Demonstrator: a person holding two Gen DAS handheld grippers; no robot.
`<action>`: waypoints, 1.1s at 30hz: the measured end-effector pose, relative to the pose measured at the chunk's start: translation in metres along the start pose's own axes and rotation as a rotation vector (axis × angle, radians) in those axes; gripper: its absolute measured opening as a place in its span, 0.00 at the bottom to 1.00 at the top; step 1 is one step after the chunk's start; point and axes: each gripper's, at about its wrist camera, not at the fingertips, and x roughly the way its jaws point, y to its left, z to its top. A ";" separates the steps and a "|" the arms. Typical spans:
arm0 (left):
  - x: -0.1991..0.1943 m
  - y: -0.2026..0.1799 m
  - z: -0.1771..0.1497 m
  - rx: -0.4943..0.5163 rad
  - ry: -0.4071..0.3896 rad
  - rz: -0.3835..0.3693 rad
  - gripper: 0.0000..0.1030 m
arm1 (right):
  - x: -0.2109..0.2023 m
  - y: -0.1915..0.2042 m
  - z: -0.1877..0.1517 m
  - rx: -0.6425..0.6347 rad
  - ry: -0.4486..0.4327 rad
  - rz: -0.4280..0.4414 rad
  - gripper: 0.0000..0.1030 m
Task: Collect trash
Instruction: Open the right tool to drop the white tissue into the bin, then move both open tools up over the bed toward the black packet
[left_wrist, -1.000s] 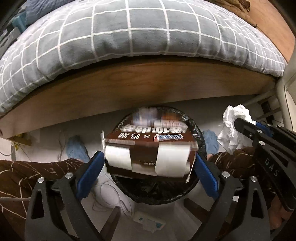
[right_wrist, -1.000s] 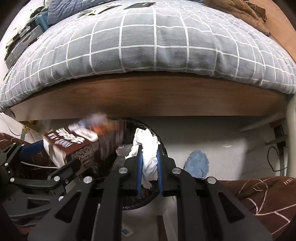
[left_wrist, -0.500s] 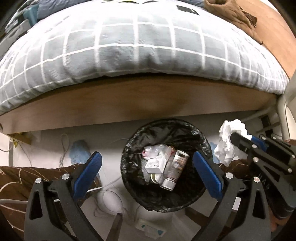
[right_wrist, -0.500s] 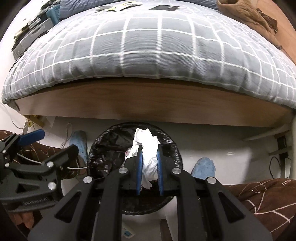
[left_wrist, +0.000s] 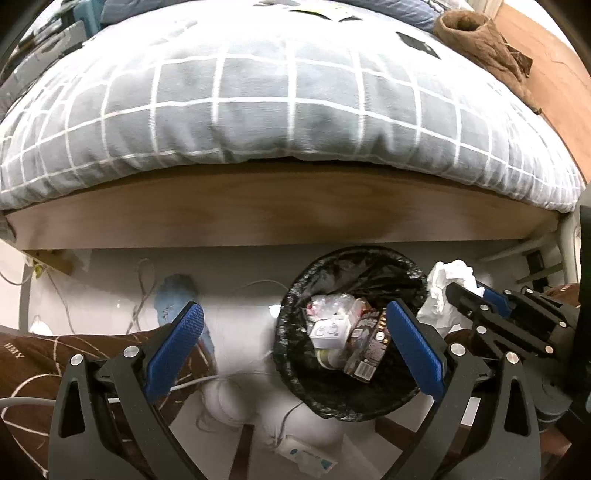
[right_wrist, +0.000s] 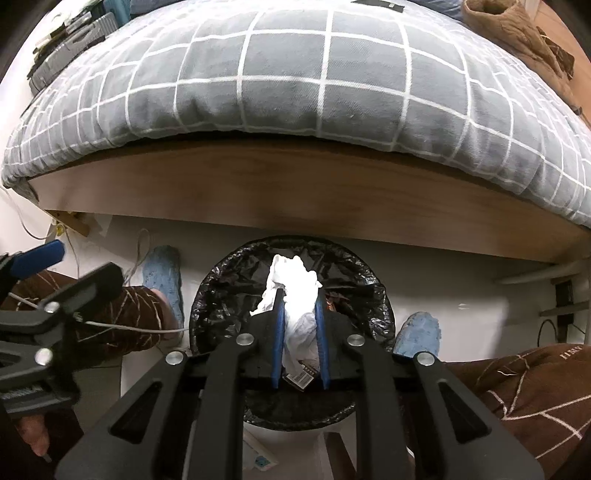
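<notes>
Low in the frame's centre, the right gripper (right_wrist: 298, 295), its jaws starting to part, pinches a crumpled white tissue (right_wrist: 295, 291) above the black-lined trash bin (right_wrist: 207, 295) beside the bed (right_wrist: 295, 74). The left gripper (left_wrist: 291, 317) stands spread, holding nothing.

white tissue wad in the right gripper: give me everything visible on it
The white tissue wad is crumpled, soft-looking paper, standing upright between the blue pads of the right gripper, which pinch its lower half; its ragged top sticks out above them. It hangs over the black-lined trash bin, clear of the rubbish inside.
</notes>
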 end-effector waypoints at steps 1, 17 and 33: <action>0.000 0.002 0.000 -0.003 0.001 0.005 0.94 | 0.000 0.000 0.000 0.000 -0.002 0.000 0.18; -0.020 -0.014 0.006 0.024 -0.085 0.033 0.94 | -0.045 -0.032 0.005 0.012 -0.191 -0.080 0.67; -0.037 -0.015 0.055 0.028 -0.190 0.035 0.94 | -0.085 -0.065 0.050 0.098 -0.383 -0.129 0.92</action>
